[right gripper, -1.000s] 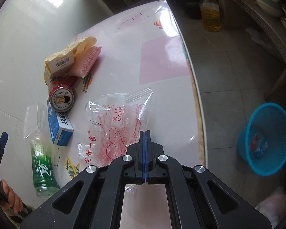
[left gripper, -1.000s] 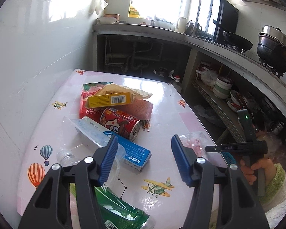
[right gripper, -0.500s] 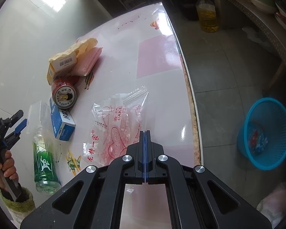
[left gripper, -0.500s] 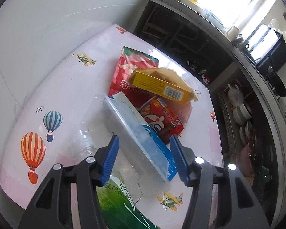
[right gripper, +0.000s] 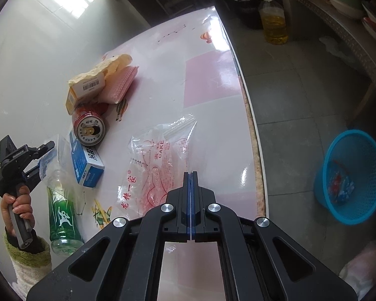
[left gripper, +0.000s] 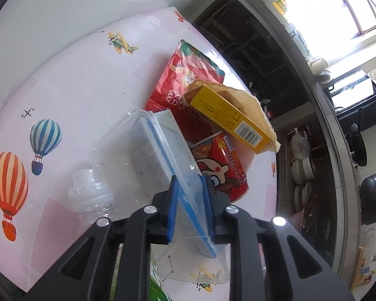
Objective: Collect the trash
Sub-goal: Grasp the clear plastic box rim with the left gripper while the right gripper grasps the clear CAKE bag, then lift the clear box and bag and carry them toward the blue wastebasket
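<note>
The left gripper (left gripper: 189,207) has moved in and closed its jaws on the clear zip bag (left gripper: 163,155)

A glossy white table cover printed with balloons and aeroplanes (left gripper: 62,80) fills the left wrist view from nine to twelve o'clock. In the right wrist view, a clear plastic jug of yellow cooking oil (right gripper: 273,17) stands on the grey floor at one o'clock.
</note>
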Available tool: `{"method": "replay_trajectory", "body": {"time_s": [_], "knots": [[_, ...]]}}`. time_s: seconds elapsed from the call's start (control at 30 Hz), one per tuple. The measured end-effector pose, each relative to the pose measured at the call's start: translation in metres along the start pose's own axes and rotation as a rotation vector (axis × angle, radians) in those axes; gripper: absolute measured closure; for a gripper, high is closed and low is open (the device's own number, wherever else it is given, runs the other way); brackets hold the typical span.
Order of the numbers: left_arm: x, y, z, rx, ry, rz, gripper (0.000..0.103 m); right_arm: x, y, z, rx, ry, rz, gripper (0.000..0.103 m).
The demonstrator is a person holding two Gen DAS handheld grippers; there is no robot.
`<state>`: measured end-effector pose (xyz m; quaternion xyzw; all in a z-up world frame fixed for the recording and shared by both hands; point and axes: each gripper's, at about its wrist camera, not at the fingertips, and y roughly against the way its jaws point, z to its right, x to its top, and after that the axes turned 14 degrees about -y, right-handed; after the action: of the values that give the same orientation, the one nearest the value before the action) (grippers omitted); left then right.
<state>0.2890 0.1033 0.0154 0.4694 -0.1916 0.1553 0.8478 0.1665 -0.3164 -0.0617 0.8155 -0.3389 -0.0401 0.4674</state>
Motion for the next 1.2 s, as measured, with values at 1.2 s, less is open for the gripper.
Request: {"method": "replay_trajectory", "body": {"time_s": [1.2], "knots": [[-0.033, 0.102, 0.113, -0.281, -0.354, 0.36, 0.1, -0.005, 0.015, 0.024, 0.151, -0.175, -0.039, 0.103]]}}
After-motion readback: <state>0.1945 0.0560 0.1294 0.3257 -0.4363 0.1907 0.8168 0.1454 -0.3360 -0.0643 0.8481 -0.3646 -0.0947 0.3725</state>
